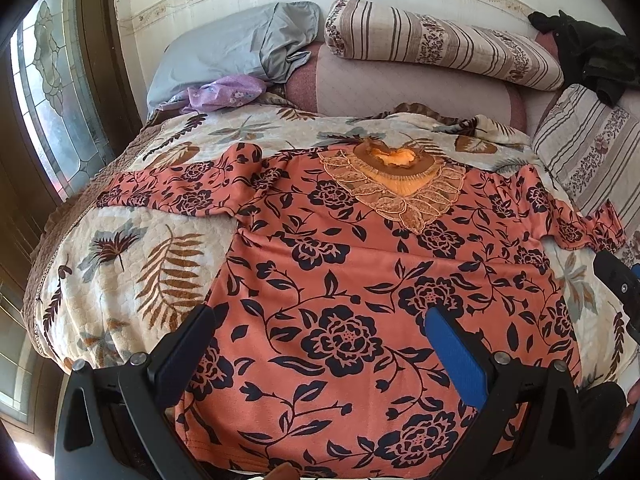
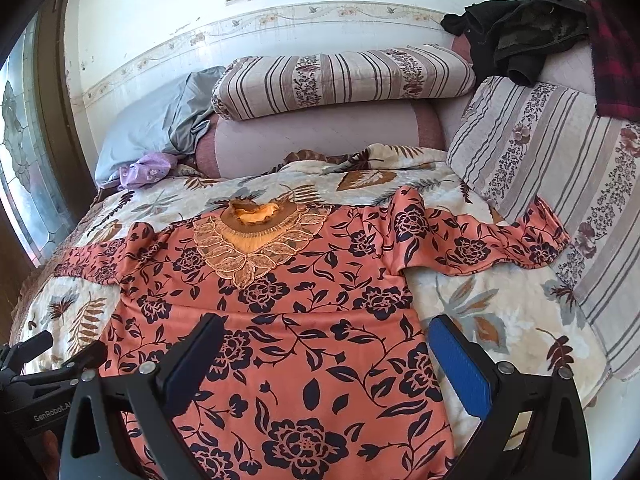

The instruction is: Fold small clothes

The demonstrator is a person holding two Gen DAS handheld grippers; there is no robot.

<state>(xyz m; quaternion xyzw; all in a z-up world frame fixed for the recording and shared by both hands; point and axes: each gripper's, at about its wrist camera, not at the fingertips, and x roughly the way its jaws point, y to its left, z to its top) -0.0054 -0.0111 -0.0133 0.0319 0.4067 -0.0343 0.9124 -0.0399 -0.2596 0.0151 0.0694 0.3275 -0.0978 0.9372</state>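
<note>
An orange top [image 1: 340, 280] with a dark flower print and a lace collar [image 1: 394, 188] lies spread flat on the bed, both sleeves out; it also shows in the right wrist view [image 2: 288, 320]. My left gripper [image 1: 320, 320] is open and empty, hovering over the lower left part of the top. My right gripper [image 2: 324, 328] is open and empty over the lower right part, its blue pad [image 2: 460, 364] near the top's right edge. The left sleeve [image 1: 180, 188] and right sleeve [image 2: 480, 244] lie on the blanket.
A leaf-print blanket [image 1: 132, 256] covers the bed. Striped pillows [image 2: 340, 80] and a grey pillow [image 1: 224, 52] lie at the head. A purple cloth [image 1: 224, 92] sits near the grey pillow. Dark clothes [image 2: 528, 28] hang at the right. A window [image 1: 52, 92] is on the left.
</note>
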